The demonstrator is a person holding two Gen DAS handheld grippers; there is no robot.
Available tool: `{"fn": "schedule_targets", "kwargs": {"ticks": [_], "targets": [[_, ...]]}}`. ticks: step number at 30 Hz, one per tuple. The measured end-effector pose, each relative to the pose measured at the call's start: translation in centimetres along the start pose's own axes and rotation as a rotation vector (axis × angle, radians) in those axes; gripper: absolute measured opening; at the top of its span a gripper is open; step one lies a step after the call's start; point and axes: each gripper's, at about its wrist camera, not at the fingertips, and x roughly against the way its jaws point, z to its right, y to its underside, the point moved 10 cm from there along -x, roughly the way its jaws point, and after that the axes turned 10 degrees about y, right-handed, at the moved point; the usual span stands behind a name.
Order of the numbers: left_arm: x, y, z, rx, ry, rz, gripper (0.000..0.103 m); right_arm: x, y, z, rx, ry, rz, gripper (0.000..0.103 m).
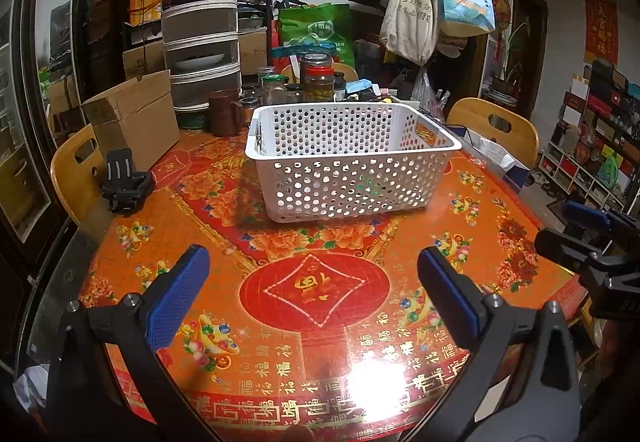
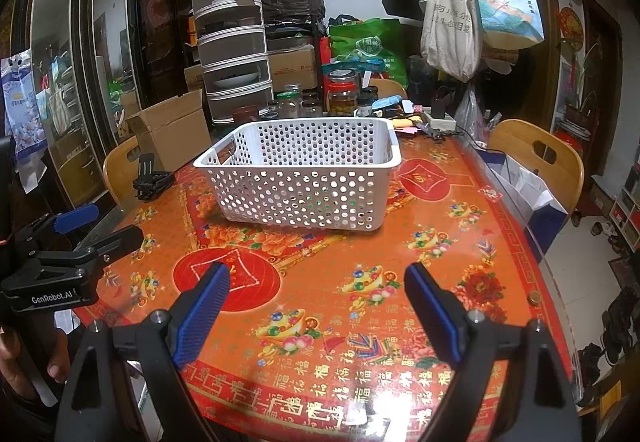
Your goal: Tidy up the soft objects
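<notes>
Left wrist view: my left gripper [image 1: 314, 294] hangs spread wide, nothing between the pads. Right gripper [image 2: 316, 306] likewise gapes; white basket [image 2: 296, 186] sits mid-frame on the table [image 2: 440, 226].

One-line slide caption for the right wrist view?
Open right tool hovers over the red tablecloth, facing the white basket.

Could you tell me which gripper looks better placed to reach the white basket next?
Neither clearly: left gripper and right gripper both hang open and empty, short of the white basket, which sits roughly centred ahead of each.
</notes>
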Motion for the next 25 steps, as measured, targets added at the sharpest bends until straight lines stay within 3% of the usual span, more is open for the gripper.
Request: {"fn": "schedule_targets", "kwargs": {"ticks": [25], "targets": [[0.35, -0.19, 0.04, -0.016, 0.003, 0.012, 0.103, 0.01, 0.19, -0.26, 0.000, -0.002, -0.006, 0.089]]}}
